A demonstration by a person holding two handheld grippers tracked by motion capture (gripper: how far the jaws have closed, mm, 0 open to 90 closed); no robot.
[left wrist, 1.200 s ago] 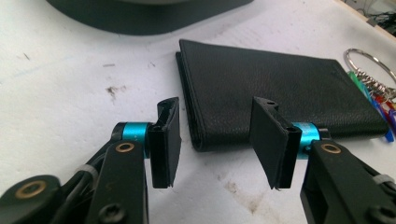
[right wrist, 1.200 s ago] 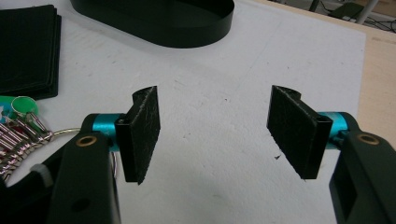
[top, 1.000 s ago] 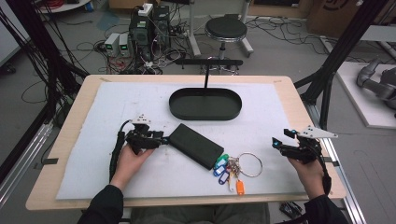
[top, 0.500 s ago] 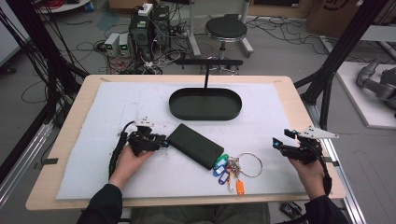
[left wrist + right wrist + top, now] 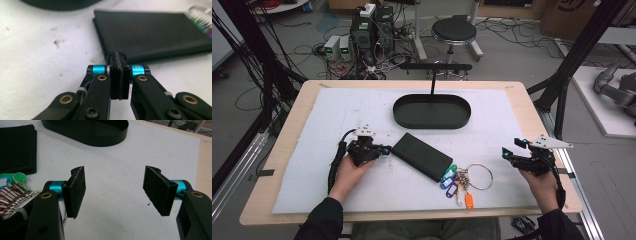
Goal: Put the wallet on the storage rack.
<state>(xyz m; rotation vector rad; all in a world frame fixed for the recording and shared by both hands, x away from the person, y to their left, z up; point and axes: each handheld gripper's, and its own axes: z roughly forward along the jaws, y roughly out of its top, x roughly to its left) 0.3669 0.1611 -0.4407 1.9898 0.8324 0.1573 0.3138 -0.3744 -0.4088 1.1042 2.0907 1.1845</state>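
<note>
A flat black wallet (image 5: pixel 421 156) lies at the middle of the white mat, also seen as the black wallet (image 5: pixel 152 35) just ahead of my left gripper (image 5: pixel 119 61). That left gripper (image 5: pixel 384 148) is shut with nothing between its pads, its tips almost at the wallet's left end. A key ring with coloured tags (image 5: pixel 459 181) rests at the wallet's right end; its keys (image 5: pixel 12 191) lie left of my right gripper (image 5: pixel 115 187). The right gripper (image 5: pixel 508 152) stands open over bare mat, well right of the keys.
A black oval tray (image 5: pixel 432 111) with an upright post sits behind the wallet, its rim also visible as the oval tray (image 5: pixel 100 135). The mat's right edge and the wooden table border (image 5: pixel 532 107) run close beside the right hand.
The left gripper has crept slightly right, closer to the wallet's end. The right gripper has stayed put.
</note>
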